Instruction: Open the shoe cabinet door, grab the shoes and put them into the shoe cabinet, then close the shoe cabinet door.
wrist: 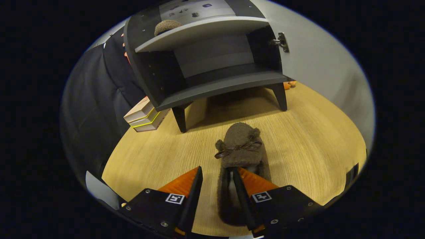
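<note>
Upper-shelf shoe (167, 26) half hidden.

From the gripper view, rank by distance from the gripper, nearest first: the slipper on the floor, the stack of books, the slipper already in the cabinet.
Gripper, fingers open astride the first slipper's heel.
1. Slipper on the floor, between and just ahead of the fingers.
2. Stack of books, beyond, beside the cabinet's left leg.
3. Slipper on the upper shelf, farthest.

Slipper (239, 149): fuzzy brown, darker brown bow. Cabinet (212, 83): dark grey, lighter grey shelves. Floor (298, 142): pale wood grain. Gripper (217, 172) open.
</note>
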`<action>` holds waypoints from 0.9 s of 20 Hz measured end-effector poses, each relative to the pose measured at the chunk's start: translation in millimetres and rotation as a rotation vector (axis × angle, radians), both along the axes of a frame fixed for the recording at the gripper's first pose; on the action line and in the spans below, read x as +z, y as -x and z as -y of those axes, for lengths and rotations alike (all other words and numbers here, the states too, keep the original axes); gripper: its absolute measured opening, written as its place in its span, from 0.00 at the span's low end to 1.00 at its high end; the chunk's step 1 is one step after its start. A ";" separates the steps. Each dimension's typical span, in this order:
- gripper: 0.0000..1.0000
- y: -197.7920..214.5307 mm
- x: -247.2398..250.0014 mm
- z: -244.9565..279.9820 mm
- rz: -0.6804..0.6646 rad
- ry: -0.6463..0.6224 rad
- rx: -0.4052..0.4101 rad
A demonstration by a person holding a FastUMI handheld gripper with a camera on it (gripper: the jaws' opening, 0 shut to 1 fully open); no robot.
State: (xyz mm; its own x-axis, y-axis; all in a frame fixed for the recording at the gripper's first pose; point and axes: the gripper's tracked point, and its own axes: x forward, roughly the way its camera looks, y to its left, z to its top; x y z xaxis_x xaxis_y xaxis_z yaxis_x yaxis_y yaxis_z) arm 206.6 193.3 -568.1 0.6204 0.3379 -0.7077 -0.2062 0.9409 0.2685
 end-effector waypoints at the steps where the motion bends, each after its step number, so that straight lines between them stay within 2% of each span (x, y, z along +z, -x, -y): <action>1: 0.53 -5.1 -2.9 -1.4 -0.002 -0.001 0.000; 7: 0.16 -24.3 -23.3 0.9 -0.024 0.045 -0.023; 9: 0.10 -26.9 -21.9 1.3 -0.040 0.042 -0.034; 13: 0.04 -25.9 -8.4 7.5 -0.058 0.049 -0.041; 18: 0.03 -28.8 31.7 12.9 -0.018 0.031 -0.041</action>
